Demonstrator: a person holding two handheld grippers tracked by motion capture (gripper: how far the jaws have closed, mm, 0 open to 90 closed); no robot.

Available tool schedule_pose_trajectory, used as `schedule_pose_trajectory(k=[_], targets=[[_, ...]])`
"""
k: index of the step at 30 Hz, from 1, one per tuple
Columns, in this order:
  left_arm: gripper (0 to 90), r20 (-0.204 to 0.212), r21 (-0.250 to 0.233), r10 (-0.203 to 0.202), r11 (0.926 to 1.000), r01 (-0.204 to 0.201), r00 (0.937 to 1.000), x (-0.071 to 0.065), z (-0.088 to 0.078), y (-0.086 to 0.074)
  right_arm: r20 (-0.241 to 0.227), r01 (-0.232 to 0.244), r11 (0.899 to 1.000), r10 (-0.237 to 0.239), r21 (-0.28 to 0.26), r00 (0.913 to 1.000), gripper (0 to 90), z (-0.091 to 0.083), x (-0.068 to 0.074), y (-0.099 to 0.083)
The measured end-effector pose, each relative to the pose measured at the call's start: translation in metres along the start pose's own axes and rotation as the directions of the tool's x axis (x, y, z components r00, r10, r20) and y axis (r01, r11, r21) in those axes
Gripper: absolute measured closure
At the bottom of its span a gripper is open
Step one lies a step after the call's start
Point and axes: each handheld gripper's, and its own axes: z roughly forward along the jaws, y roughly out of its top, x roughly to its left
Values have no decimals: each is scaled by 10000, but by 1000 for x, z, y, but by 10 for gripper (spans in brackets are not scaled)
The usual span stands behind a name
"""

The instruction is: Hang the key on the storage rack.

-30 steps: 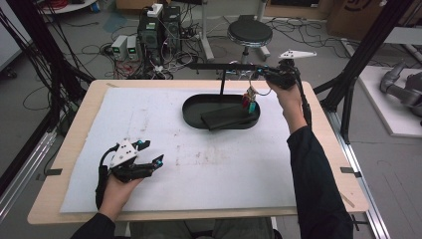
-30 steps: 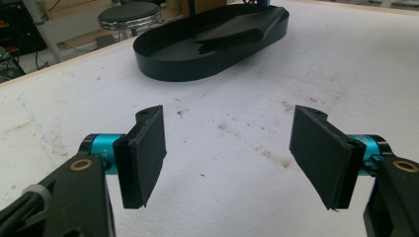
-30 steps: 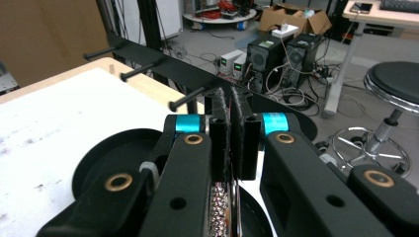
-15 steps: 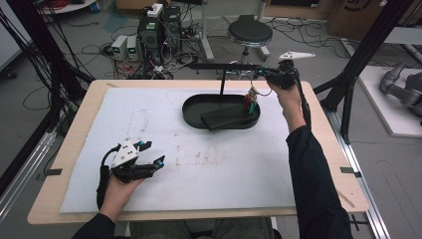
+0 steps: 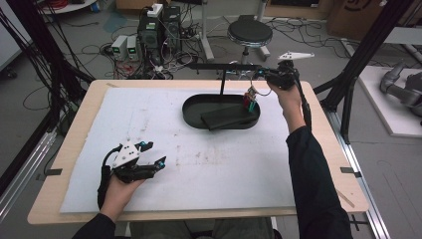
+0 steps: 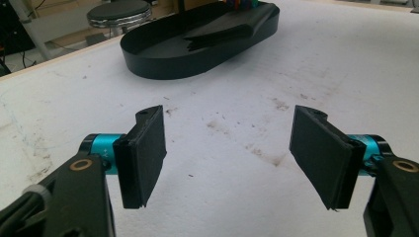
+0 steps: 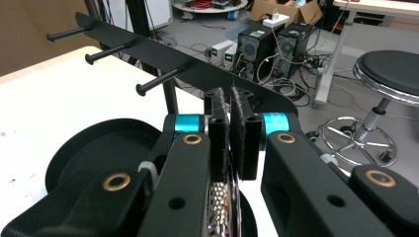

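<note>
**Keychain Held at Rack: Concealed Details and Materials**

Held in the right gripper, clamped on a thin cord or chain; jaws nearly together in the right gripper view, with a beaded metal chain just visible below the pads. Cut off at that view's bottom edge, so the rest of the chain unreadable there. Hung from the chain in the high view: a small red-and-green keychain, too small for shape or markings to be resolved, suspended over the far right end of the tray, near the rack. Contact between keychain and tray not determinable.

Rack: flat black bar on a slim post, fitted with round-headed pegs. Partly hidden behind the right gripper's pads in its own view; far end out of frame.

Tray: oval, matt black, low-walled, with a dark flat slab lying inside. Slab material not identifiable.

Left gripper: released, jaws wide apart, nothing between them; pads flat, black, rubber-like, on blue anodised mounts. Rested on the near left of the table, well apart from the tray.

Table covering: white sheet, scuffed and stained brown in patches; wooden edge around it.
</note>
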Motion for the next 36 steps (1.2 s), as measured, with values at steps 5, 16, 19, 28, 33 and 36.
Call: schedule_pose_trajectory(k=[5, 16, 19, 28, 33, 36], targets=[[301, 38, -46, -8, 10000, 8, 10000, 0, 0, 0, 393, 89, 9999, -95, 132, 9992, 858, -3, 0, 0], [301, 166, 25, 82, 10000, -82, 9998, -1, 6, 2, 798, -56, 9997, 38, 220, 9968, 747, -18, -7, -11], [301, 165, 30, 65, 10000, -65, 9998, -1, 7, 3, 893, 44, 9992, -80, 399, 9960, 688, -22, -5, -10], [301, 146, -74, 110, 9999, -109, 9998, 1, 9, 7, 925, 566, 9984, -569, 60, 9941, 599, -62, 14, 0], [301, 131, -150, 151, 9998, -149, 9998, 1, 8, 9, 884, 545, 9980, -514, -331, 9948, 544, -87, 24, -8], [301, 124, -177, 181, 9997, -179, 9998, 2, 8, 10, 771, 405, 9986, -377, -354, 9963, 503, -102, 31, -14]])
